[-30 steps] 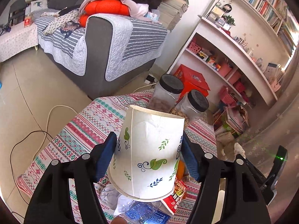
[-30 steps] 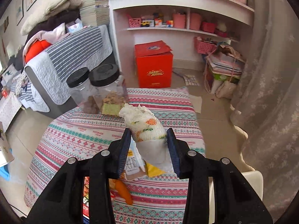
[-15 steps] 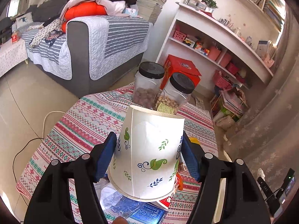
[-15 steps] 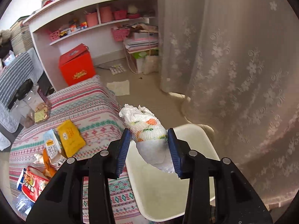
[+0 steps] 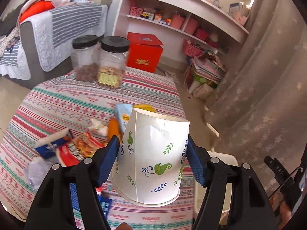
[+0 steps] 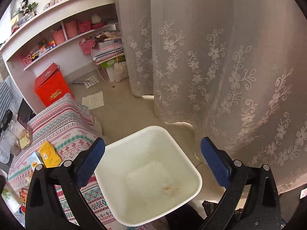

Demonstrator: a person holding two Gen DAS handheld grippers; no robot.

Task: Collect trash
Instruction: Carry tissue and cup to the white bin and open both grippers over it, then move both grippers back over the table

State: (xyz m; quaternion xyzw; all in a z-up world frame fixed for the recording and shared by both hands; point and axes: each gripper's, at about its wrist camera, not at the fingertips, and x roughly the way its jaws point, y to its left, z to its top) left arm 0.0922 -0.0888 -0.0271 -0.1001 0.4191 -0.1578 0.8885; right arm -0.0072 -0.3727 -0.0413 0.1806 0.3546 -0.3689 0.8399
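Note:
My left gripper (image 5: 152,160) is shut on an upside-down white paper cup (image 5: 153,157) with green leaf prints, held above the table. Under it lie a red snack wrapper (image 5: 80,149), a blue packet (image 5: 49,147), a crumpled tissue (image 5: 98,128) and a light blue packet (image 5: 123,115). My right gripper (image 6: 153,159) is open and empty over a white bin (image 6: 178,151) beside the table. A crumpled wad (image 6: 169,188) lies at the bin's bottom. A yellow packet (image 6: 49,154) lies on the table.
Two black-lidded jars (image 5: 113,61) stand at the far side of the patterned tablecloth (image 5: 67,99). A red box (image 5: 144,51), shelves and a lace curtain (image 6: 230,57) surround the area. The bin's rim also shows in the left wrist view (image 5: 226,157).
My right gripper swung from the table to over the bin, opened, and the crumpled wad dropped in. My left gripper turned right, still holding the cup.

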